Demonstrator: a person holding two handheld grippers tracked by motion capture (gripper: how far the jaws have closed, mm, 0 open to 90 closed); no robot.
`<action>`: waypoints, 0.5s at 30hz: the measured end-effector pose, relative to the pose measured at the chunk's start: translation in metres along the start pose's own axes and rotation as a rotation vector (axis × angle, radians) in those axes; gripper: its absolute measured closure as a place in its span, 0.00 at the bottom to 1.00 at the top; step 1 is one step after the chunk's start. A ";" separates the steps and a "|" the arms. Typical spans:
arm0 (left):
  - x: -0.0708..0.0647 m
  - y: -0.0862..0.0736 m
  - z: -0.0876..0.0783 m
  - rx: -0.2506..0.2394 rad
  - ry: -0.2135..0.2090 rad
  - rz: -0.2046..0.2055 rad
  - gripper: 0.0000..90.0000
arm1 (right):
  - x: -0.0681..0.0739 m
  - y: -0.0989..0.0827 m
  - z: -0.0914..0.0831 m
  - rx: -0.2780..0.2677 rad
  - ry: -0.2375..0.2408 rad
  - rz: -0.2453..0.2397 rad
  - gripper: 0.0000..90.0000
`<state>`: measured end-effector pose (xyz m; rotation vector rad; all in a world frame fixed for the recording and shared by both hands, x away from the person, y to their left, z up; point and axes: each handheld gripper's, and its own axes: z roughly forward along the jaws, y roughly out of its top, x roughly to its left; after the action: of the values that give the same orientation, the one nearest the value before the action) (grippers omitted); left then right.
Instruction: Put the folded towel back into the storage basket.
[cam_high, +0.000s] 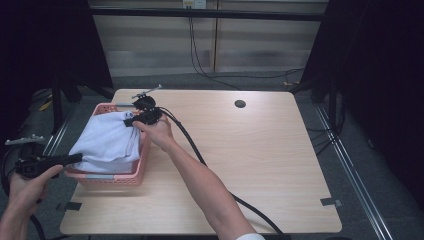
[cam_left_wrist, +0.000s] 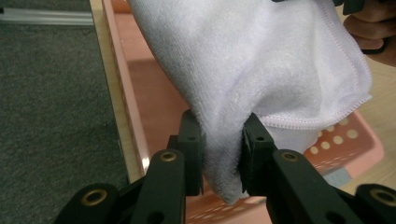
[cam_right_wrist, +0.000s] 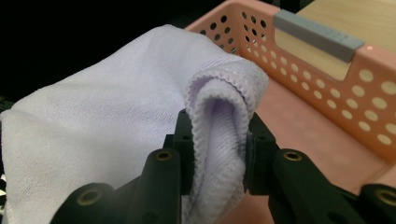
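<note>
At the frame's left, my left gripper (cam_high: 75, 158) and right gripper (cam_high: 131, 121) each pinch a towel (cam_high: 107, 142) end, spreading it flat over the basket (cam_high: 142, 165).

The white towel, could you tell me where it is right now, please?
In the high view the white towel hangs over the pink basket at the table's left edge, pinched between the left gripper and right gripper.

Fluffy cloth towel (cam_left_wrist: 261, 60), perforated plastic basket (cam_right_wrist: 345, 88)
</note>
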<state>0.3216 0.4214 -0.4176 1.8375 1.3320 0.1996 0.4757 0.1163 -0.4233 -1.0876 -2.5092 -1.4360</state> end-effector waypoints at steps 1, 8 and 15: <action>0.001 0.000 0.003 0.007 0.002 -0.001 0.82 | -0.002 -0.002 0.002 -0.003 -0.002 0.004 0.80; -0.004 -0.003 0.012 0.038 0.013 -0.002 0.71 | -0.010 -0.012 0.011 0.031 -0.026 -0.007 0.64; -0.014 0.005 0.011 0.009 0.037 0.033 0.46 | -0.014 -0.013 0.006 0.006 -0.010 -0.044 0.43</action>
<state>0.3251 0.4039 -0.4168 1.8719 1.3304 0.2464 0.4801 0.1091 -0.4418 -1.0473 -2.5585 -1.4360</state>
